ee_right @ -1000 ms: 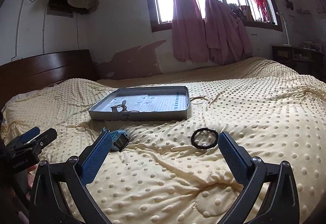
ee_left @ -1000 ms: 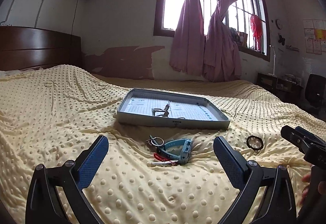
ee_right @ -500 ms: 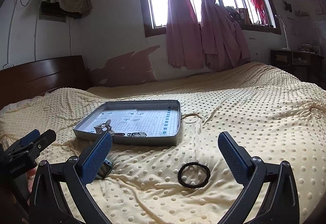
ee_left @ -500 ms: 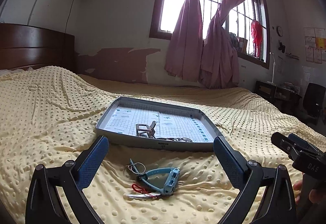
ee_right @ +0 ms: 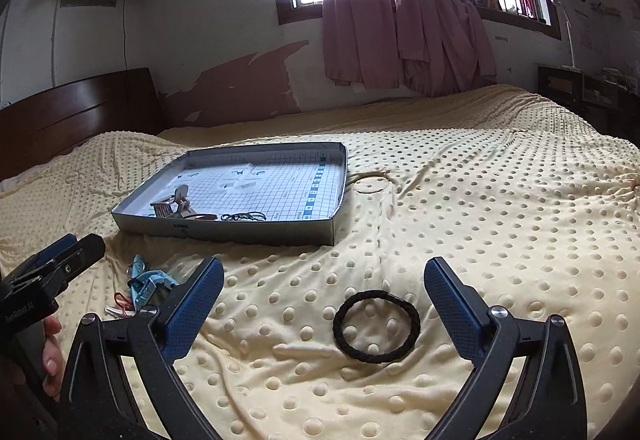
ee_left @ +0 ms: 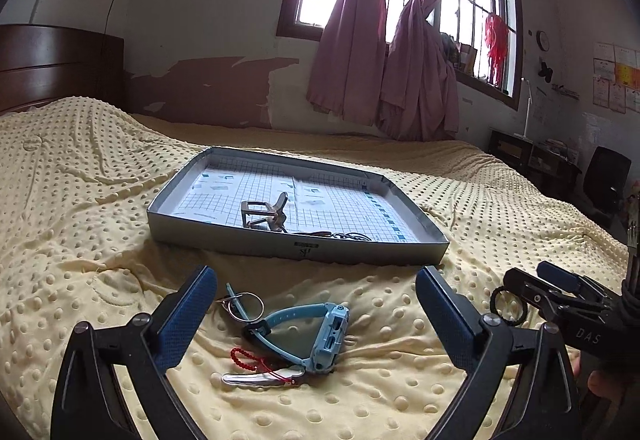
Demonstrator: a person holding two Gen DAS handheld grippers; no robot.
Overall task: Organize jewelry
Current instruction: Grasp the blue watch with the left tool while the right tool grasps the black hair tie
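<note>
A: Pale yellow, dotted fabric covers the bed (ee_left: 100,200) across the lower half of both views. What lies on it?

B: In the left wrist view, a grey tray (ee_left: 298,250) with a grid-printed floor sits at centre frame. Inside it, near the front wall, rests a small metal clip (ee_left: 264,214), with a thin dark chain (ee_left: 348,236) just to its right.

A: And outside the tray?

B: Lower centre, a light blue watch (ee_left: 316,336) lies on its side. Left of it is a key ring (ee_left: 244,304); below it, a red bead string (ee_left: 256,360) and a silver hairclip (ee_left: 256,379), touching or overlapping each other.

A: The left claw (ee_left: 316,316)?

B: Spread wide, holding nothing; its blue pads frame the watch from either side, above the bedding.

A: And the other one?

B: The right claw (ee_right: 322,304) is also wide apart and holds nothing. In its view a black braided hair tie (ee_right: 376,326) lies flat on the bed between the pads, lower centre, nearer the right pad. The tray (ee_right: 224,230) is at centre left of that frame, well apart from the tie.

A: Anything behind?

B: Pink curtains (ee_left: 380,52) hang at a barred window, upper centre, and a dark headboard (ee_right: 80,112) stands at the left edge
</note>
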